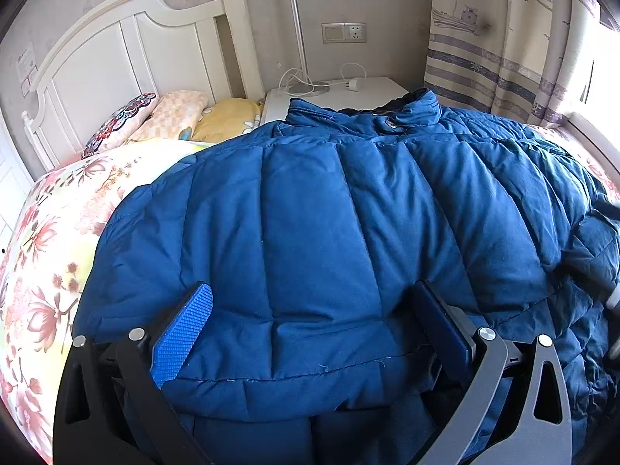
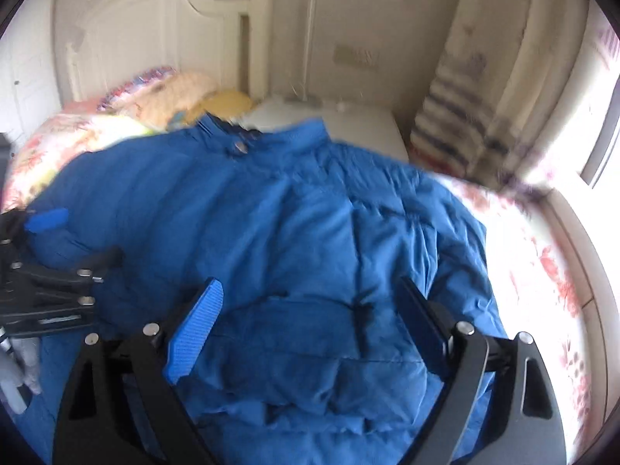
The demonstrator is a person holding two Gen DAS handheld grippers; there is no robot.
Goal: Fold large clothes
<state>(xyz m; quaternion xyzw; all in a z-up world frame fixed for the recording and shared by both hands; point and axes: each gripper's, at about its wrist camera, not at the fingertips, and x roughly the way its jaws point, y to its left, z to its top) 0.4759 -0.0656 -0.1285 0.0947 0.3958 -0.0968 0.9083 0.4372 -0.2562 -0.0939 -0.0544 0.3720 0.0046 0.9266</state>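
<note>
A big blue puffer jacket [image 1: 329, 213] lies spread on the bed, with its collar [image 1: 387, 116] toward the nightstand. My left gripper [image 1: 312, 288] stands wide at the near hem. The puffy hem bulges up between its blue pads [image 1: 182, 333], and I see no squeeze on it. In the blurred right wrist view the same jacket [image 2: 290, 213] fills the middle. My right gripper [image 2: 310, 283] is open just above a folded part of it, with fabric below the gap. The left gripper [image 2: 83, 234] shows at that view's left edge, resting on the jacket.
A floral quilt [image 1: 50, 240] covers the bed, with pillows [image 1: 170, 112] against the white headboard [image 1: 108, 50]. A white nightstand [image 1: 348, 93] with a lamp [image 1: 298, 31] and cables stands behind the collar. A striped curtain [image 1: 503, 46] and a bright window lie to the right.
</note>
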